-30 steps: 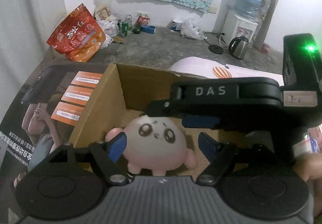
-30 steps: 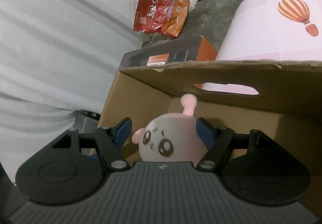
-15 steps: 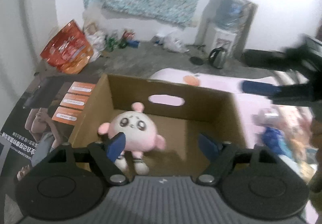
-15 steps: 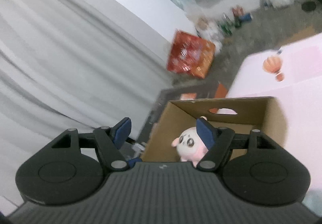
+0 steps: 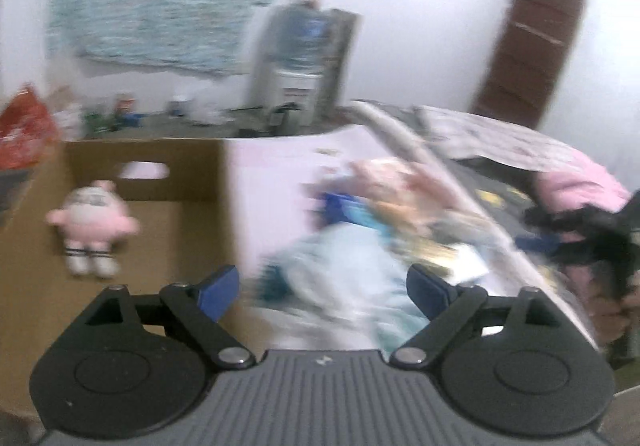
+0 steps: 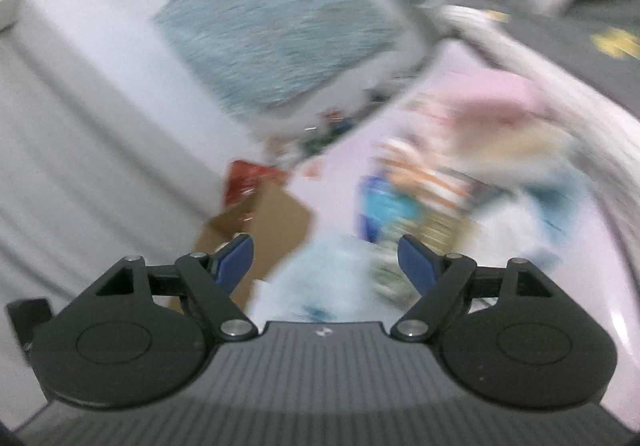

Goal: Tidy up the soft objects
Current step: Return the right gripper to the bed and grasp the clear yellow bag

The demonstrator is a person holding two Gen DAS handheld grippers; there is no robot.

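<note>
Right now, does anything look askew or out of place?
Nothing is clearly wrong. The pink plush lies in the cardboard box; other soft toys remain heaped on the pink sheet. Both views are heavily blurred.

the left wrist view looks forward and downward over its own fingers, cardboard box (image 5: 200,181) at left, a pile of soft toys (image 5: 360,246) close ahead. the right wrist view, tilted and blurred, looks across the same pile (image 6: 420,197) toward the box (image 6: 276,221), farther off. both share the pink bed sheet (image 5: 272,173).
</note>
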